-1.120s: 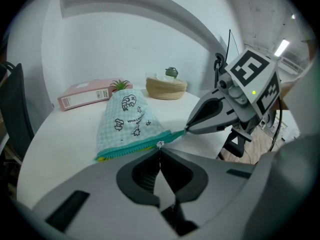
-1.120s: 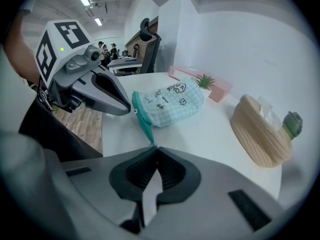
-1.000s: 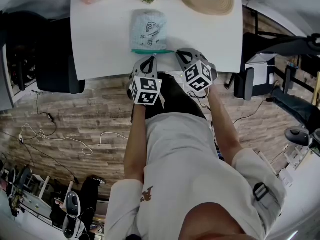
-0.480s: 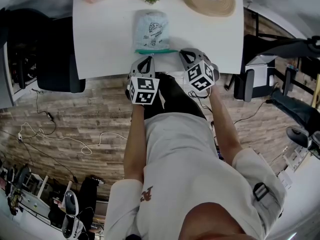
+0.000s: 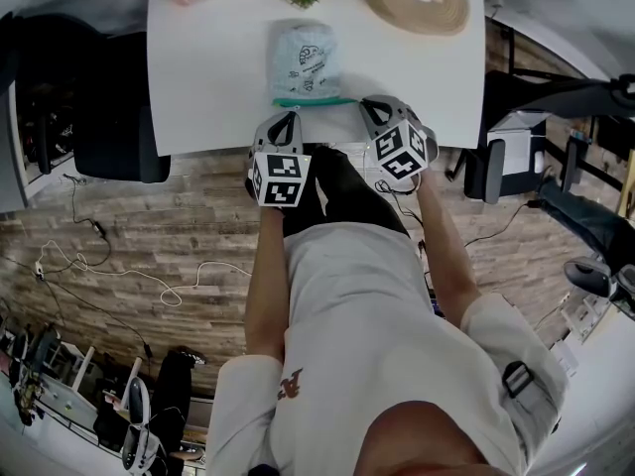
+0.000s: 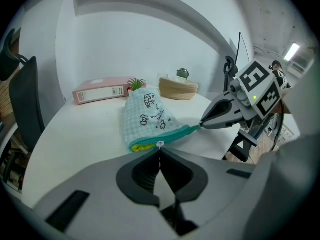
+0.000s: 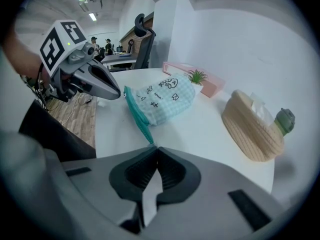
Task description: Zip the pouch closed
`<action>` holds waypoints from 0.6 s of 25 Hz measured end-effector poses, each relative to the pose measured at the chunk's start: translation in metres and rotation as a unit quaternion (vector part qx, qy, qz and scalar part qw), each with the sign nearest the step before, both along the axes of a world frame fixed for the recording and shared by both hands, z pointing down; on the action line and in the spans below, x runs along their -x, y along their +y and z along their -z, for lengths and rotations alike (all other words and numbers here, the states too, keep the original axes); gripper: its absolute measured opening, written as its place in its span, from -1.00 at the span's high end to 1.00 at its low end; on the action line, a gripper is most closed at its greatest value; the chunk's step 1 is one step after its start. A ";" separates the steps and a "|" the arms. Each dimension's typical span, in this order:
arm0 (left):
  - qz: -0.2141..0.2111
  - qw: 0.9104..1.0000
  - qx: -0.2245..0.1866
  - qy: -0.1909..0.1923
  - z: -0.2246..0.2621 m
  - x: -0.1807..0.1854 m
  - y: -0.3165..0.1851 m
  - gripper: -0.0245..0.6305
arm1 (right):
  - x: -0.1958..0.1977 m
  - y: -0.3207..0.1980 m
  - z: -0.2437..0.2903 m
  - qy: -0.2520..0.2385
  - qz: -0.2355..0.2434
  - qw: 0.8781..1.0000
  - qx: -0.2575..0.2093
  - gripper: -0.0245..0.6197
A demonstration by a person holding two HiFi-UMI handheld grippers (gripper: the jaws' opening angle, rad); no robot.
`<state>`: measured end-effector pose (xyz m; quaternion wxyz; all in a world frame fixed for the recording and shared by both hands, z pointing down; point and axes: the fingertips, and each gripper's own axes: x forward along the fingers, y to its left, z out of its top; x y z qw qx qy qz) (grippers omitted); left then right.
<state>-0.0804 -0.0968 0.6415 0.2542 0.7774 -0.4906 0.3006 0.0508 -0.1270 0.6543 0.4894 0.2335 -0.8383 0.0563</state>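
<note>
Left hand-held gripper (image 6: 160, 150) clamps the zip pull (image 6: 160, 144) of the pouch (image 6: 147, 116); right hand-held gripper (image 7: 154, 149) pinches its teal zip end (image 7: 148, 134), likely for tension.

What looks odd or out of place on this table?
Only the pouch: its teal zipper gapes at one end, yellow lining showing. The left hand-held gripper pinches the zipper there, the right hand-held gripper its other end. Nothing looks spilled or damaged.
</note>
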 end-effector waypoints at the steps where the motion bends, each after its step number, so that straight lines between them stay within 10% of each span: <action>1: 0.002 1.000 0.000 0.000 0.000 0.002 0.000 0.93 | -0.001 0.000 0.000 0.001 0.000 1.000 0.000 0.91; 15: 0.021 1.000 0.005 -0.007 -0.003 0.021 -0.002 0.93 | -0.009 -0.007 -0.001 0.009 -0.001 1.000 -0.002 0.91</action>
